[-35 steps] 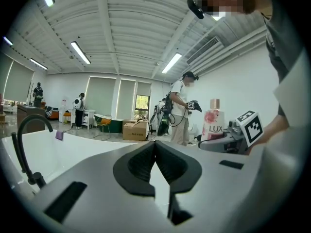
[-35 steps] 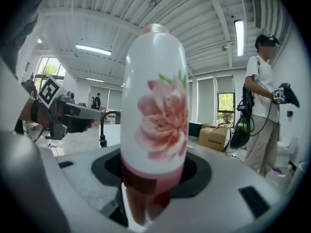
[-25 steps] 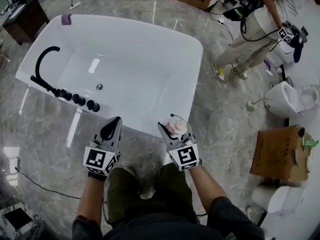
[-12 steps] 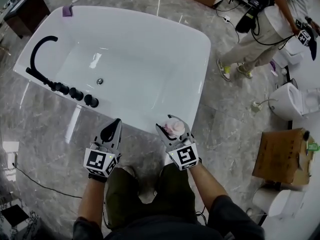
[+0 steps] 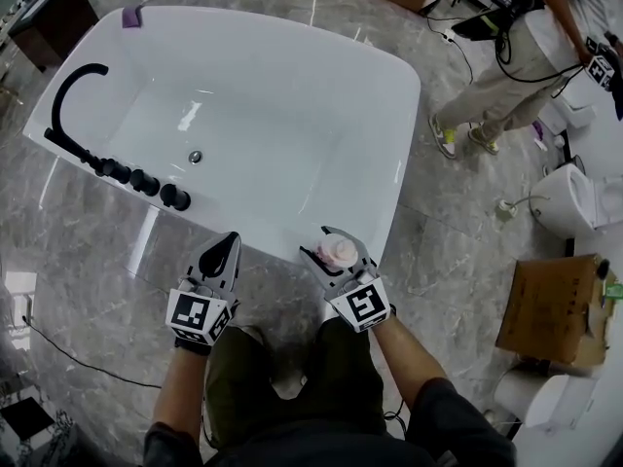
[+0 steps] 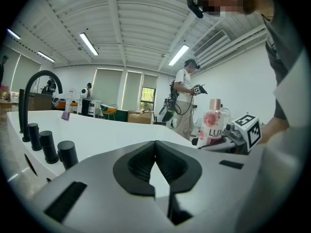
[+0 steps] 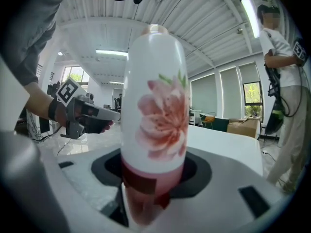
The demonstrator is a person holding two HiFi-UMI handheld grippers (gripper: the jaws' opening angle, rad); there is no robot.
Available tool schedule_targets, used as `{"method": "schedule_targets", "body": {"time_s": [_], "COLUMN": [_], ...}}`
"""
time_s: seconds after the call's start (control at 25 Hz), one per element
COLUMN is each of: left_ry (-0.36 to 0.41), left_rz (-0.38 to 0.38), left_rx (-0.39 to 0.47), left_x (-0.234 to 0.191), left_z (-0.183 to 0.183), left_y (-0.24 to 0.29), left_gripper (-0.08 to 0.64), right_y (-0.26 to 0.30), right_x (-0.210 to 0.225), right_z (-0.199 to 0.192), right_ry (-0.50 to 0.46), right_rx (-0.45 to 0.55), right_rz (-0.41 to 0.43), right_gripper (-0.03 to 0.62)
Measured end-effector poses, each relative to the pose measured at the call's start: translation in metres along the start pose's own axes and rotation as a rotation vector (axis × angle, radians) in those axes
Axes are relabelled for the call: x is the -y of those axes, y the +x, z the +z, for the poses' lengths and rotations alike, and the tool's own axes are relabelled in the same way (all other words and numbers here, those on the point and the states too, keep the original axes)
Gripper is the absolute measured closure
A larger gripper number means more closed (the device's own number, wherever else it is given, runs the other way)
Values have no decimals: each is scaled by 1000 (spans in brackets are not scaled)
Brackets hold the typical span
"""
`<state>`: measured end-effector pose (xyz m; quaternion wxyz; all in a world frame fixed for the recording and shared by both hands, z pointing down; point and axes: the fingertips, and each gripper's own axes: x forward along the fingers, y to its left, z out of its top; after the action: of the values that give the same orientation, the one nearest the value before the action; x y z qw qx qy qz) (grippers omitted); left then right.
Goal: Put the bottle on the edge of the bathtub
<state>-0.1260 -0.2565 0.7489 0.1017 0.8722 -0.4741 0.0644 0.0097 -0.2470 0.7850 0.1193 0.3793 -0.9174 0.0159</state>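
A white bottle point(image 7: 155, 120) with a pink flower print and pink liquid at its base stands upright between the jaws of my right gripper point(image 5: 336, 252), which is shut on it. In the head view the bottle point(image 5: 339, 249) hangs just over the near rim of the white bathtub point(image 5: 389, 178). The left gripper view shows the same bottle point(image 6: 212, 123) off to the right. My left gripper point(image 5: 219, 253) is shut and holds nothing; it hovers by the tub's near side, left of the right one.
A black curved faucet point(image 5: 68, 105) and several black knobs point(image 5: 146, 185) line the tub's left rim. A purple item point(image 5: 131, 17) sits on the far rim. A person point(image 5: 526, 47) stands at the far right, near a toilet point(image 5: 574, 197) and cardboard boxes point(image 5: 555, 305).
Both grippers have moved forward toward the tub's near rim, and the bottle now sits over that rim. The right gripper's hold on the bottle is unchanged.
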Motion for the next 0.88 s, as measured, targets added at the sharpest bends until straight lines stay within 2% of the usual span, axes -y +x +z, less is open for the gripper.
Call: {"method": "schedule_targets", "body": {"time_s": [0.32, 0.88], "left_ry": [-4, -5], "left_rz": [8, 12], "left_rx": [-12, -33], "left_x": [-5, -9], "left_z": [-14, -34], "left_y": [3, 8], "left_gripper": [557, 557], "right_y": [10, 16], "right_x": [-15, -27], "right_z": [-8, -11], "right_ry": [-39, -60], "right_rx": [-5, -3], "right_rz": [139, 334], "right_gripper": [373, 373]}}
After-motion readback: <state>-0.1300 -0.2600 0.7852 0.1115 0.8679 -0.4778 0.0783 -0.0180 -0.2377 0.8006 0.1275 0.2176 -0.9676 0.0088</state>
